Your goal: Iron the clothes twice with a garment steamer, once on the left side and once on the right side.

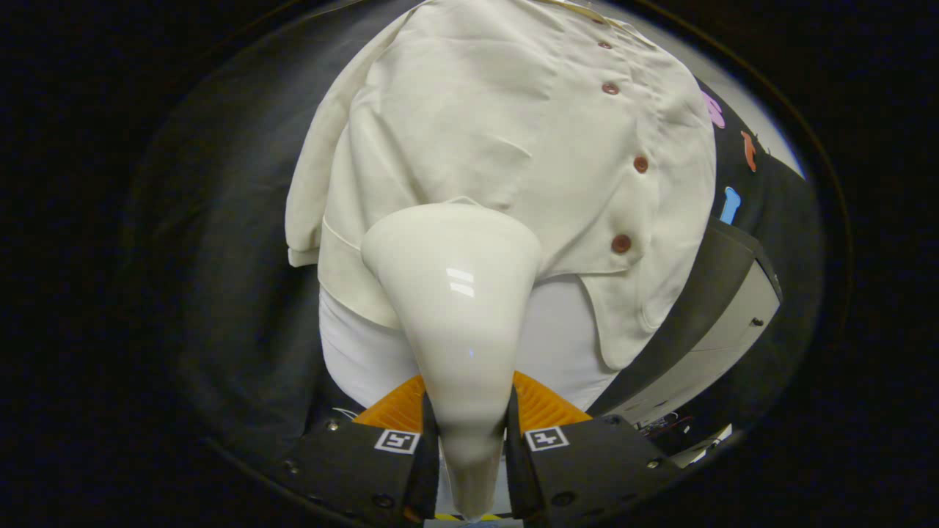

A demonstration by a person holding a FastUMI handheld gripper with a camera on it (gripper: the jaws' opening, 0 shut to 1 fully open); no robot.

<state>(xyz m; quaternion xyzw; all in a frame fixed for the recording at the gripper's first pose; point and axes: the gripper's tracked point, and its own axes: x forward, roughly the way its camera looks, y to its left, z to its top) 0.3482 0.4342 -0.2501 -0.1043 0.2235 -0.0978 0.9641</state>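
gripper view: steamer [455,308] between fingers [429,440]

Claw [469,433]: we hold it pointing forward, level.
Fingers [422,447]: ours stand close together, both pressing the steamer [458,308] neck, one on each side.
Grip: closed firmly.

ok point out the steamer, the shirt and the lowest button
steamer [455,293]: gripper view, its glossy body ahead of the fingers.
shirt [469,117]: gripper view, its front panel.
lowest button [621,243]: gripper view, its centre.
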